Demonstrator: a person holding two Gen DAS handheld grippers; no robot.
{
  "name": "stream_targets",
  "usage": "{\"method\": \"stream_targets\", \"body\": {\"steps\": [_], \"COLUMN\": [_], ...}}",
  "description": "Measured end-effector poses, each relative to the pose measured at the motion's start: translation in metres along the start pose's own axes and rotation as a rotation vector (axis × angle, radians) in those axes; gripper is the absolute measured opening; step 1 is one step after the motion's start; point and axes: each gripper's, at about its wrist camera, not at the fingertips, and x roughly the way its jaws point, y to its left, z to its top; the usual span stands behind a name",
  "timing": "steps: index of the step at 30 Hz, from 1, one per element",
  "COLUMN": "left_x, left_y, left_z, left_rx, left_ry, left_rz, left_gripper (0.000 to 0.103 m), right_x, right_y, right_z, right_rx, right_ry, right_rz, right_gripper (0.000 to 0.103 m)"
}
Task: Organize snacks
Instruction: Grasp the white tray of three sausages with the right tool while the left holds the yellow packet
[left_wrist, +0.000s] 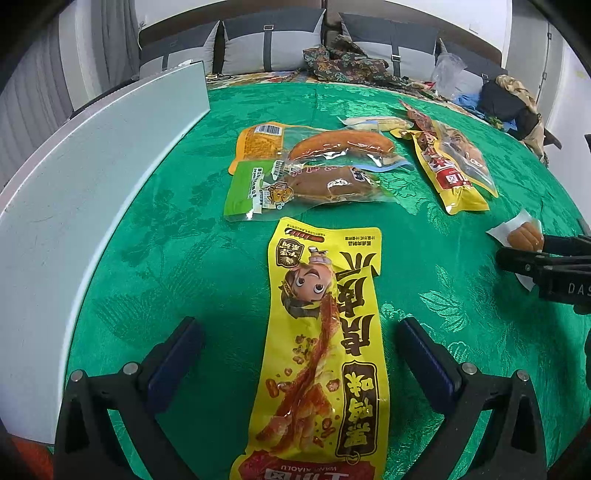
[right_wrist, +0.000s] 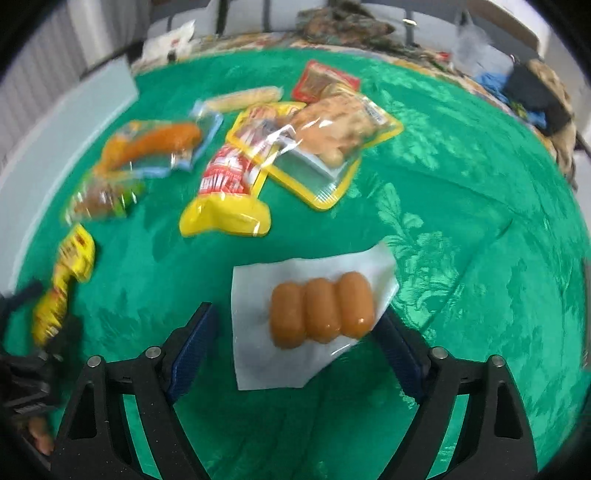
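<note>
My left gripper (left_wrist: 299, 332) is open, its fingers on either side of a long yellow snack pack (left_wrist: 325, 354) lying flat on the green cloth. My right gripper (right_wrist: 297, 321) is open around a clear pack of three small sausages (right_wrist: 317, 310); the right finger (right_wrist: 399, 347) touches its edge. That pack (left_wrist: 524, 232) and the right gripper (left_wrist: 543, 258) also show at the right edge of the left wrist view. Beyond lie an orange drumstick pack (left_wrist: 332, 146), a green-labelled brown meat pack (left_wrist: 303, 188) and yellow packs (left_wrist: 454, 166).
A white board (left_wrist: 92, 177) stands along the table's left side. The green tablecloth (left_wrist: 184, 240) covers a round table. Behind it is a sofa with grey cushions (left_wrist: 269, 40), patterned clothes (left_wrist: 343, 59) and bags. A red pack (right_wrist: 321, 79) and pale sausage (right_wrist: 243, 98) lie far back.
</note>
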Motion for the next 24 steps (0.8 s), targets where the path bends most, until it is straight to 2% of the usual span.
{"method": "stream_targets", "body": {"steps": [4,5,10,13,16,17,18,20,23,24], "left_x": [0.000,0.000,0.000,0.001,0.001,-0.001,-0.004,-0.009,-0.012,-0.015], "left_y": [0.000,0.000,0.000,0.000,-0.002,-0.003,-0.005,-0.009,-0.010,-0.008], "left_z": [-0.001,-0.001,0.000,0.000,0.003,0.004,0.004,0.006,0.006,0.005], "left_rx": [-0.001,-0.001,-0.001,0.002,0.015,0.022,0.033,0.059,0.055,0.044], "left_ry": [0.000,0.000,0.000,0.006,0.048,0.054,0.052,0.050,0.055,0.046], "left_rz": [0.001,0.001,0.000,-0.001,-0.013,-0.017,-0.025,-0.048,-0.082,-0.089], "left_gripper": [0.103,0.103,0.103,0.103,0.101,0.092,0.076,0.054,0.051,0.046], "right_x": [-0.004,-0.006,-0.009,-0.014,-0.021,-0.026,-0.029,-0.039,-0.052,-0.055], "right_y": [-0.011,-0.013,-0.022,-0.030,-0.042,-0.050,-0.055,-0.069,-0.082,-0.084], "right_z": [-0.008,-0.009,-0.009,-0.012,-0.018,-0.022,-0.026,-0.035,-0.045,-0.047], "right_rx": [0.037,0.041,0.079,0.143,0.219,0.257,0.284,0.346,0.407,0.423], "right_ry": [-0.020,-0.026,-0.034,-0.040,-0.047,-0.056,-0.064,-0.086,-0.117,-0.122], "right_rz": [0.021,0.012,0.051,0.103,0.174,0.208,0.231,0.289,0.351,0.365], "right_gripper": [0.083,0.076,0.071,0.068,0.067,0.067,0.067,0.067,0.067,0.067]}}
